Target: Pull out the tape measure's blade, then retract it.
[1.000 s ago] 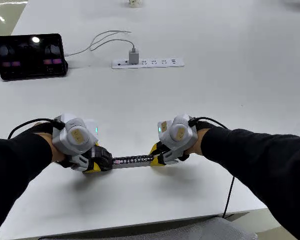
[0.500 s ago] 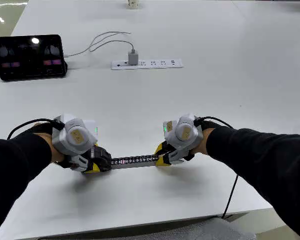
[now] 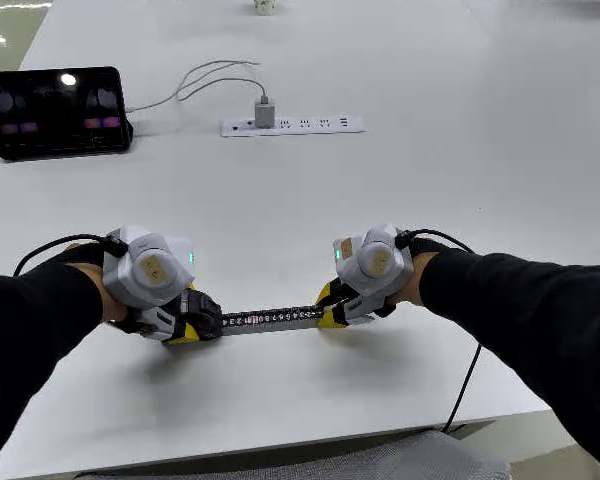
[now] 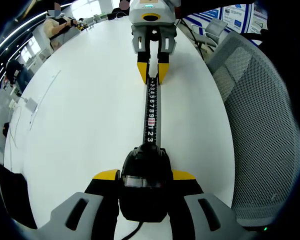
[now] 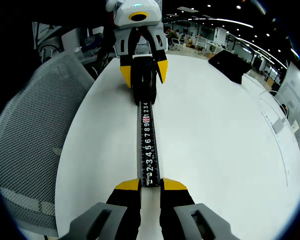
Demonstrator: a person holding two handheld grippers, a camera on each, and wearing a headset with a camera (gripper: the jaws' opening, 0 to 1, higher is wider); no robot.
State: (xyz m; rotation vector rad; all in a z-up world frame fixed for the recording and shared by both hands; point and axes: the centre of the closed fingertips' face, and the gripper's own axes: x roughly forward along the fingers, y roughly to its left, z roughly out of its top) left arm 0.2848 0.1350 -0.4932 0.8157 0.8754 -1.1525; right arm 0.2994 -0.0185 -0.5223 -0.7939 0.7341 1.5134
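Note:
The black tape measure case (image 3: pixel 202 317) rests near the table's front edge, with my left gripper (image 3: pixel 187 323) shut on it; the case (image 4: pixel 145 182) sits between yellow-tipped jaws in the left gripper view. Its numbered blade (image 3: pixel 272 319) stretches right along the table to my right gripper (image 3: pixel 329 313), which is shut on the blade's end. In the right gripper view the blade (image 5: pixel 147 147) runs from my right gripper (image 5: pixel 150 186) to the case (image 5: pixel 142 78). In the left gripper view the blade (image 4: pixel 151 112) reaches the right gripper (image 4: pixel 152 72).
A white power strip (image 3: pixel 292 125) with a plugged charger (image 3: pixel 264 111) and cable lies mid-table. A dark tablet (image 3: pixel 56 112) stands at the far left. A grey mesh chair (image 5: pixel 35 145) sits off the table's near edge (image 3: pixel 280 440).
My right gripper has moved to the right, drawing more blade out of the case. The left gripper and case have stayed in place.

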